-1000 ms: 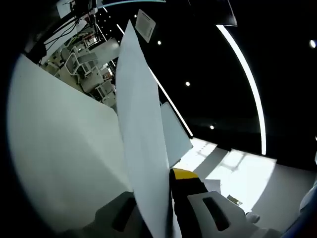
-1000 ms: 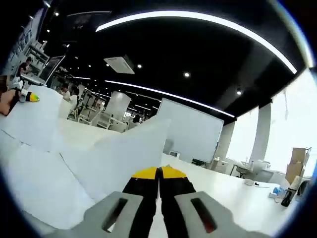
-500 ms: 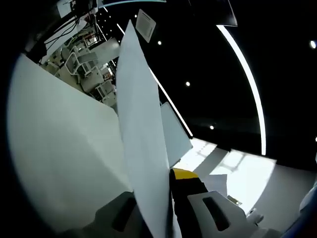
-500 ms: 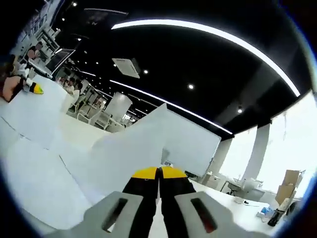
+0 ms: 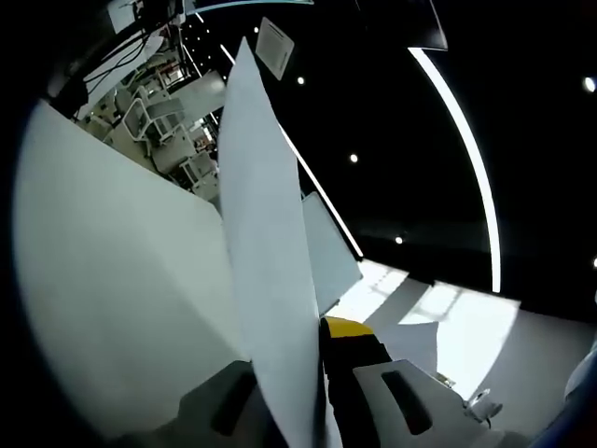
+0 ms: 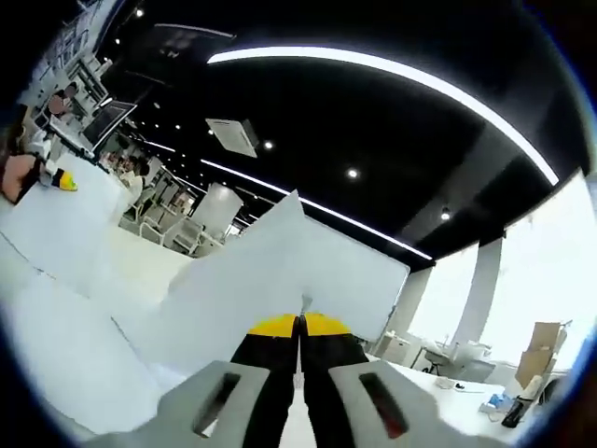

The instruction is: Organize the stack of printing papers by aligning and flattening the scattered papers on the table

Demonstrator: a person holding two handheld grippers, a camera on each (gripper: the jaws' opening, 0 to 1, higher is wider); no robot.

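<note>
In the left gripper view, the left gripper (image 5: 317,329) has its yellow-tipped fingers (image 5: 350,329) clamped on the lower edge of a sheet of paper (image 5: 266,252), which stands on edge and rises toward the dark ceiling. More white paper (image 5: 112,280) spreads behind it on the left.

In the right gripper view, the right gripper (image 6: 299,322) has its fingers (image 6: 272,325) pressed together, seemingly pinching a lifted sheet (image 6: 252,280) above the papers on the counter (image 6: 56,327). The left gripper's yellow tip (image 6: 63,182) shows at far left.
</note>
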